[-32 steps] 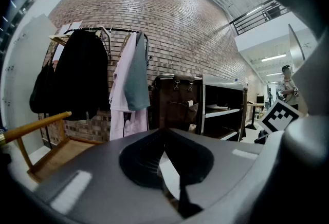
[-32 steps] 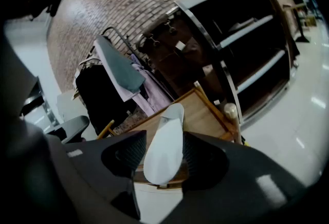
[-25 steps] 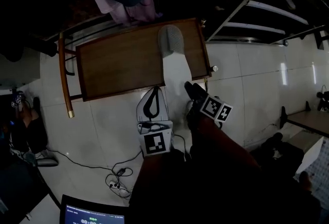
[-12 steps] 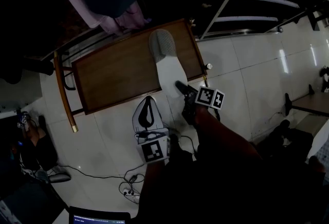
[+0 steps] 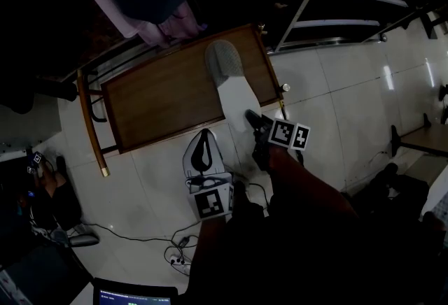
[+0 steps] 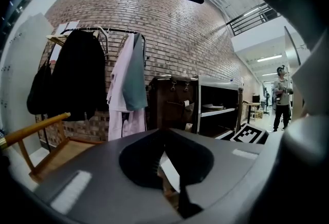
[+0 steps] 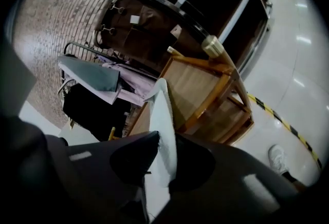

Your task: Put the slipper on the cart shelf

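- The slipper [image 5: 231,90] lies where it lay half a second ago. Its grey toe is on the wooden cart shelf [image 5: 164,101] near the right edge, and its white heel reaches out past the front edge by the right front corner.
- The right gripper [image 5: 253,120] sits at the heel as before. Its jaws are closing, and the right gripper view shows the slipper's sole edge clamped between them.
- The left gripper [image 5: 207,133] has stayed over the tiled floor [image 5: 336,101], just off the shelf's front edge. It is clenched with nothing between its jaws and does not touch the slipper.
- The picture has shifted slightly, but shelf and slipper keep the same relation.
- Count: one slipper, one cart shelf, two grippers.
- A pink garment [image 6: 121,99] and a grey-green one [image 6: 134,76] hang side by side before the brick wall, beside dark clothing [image 6: 77,81].
- One person [image 6: 281,99] stands far off at the right of the left gripper view.
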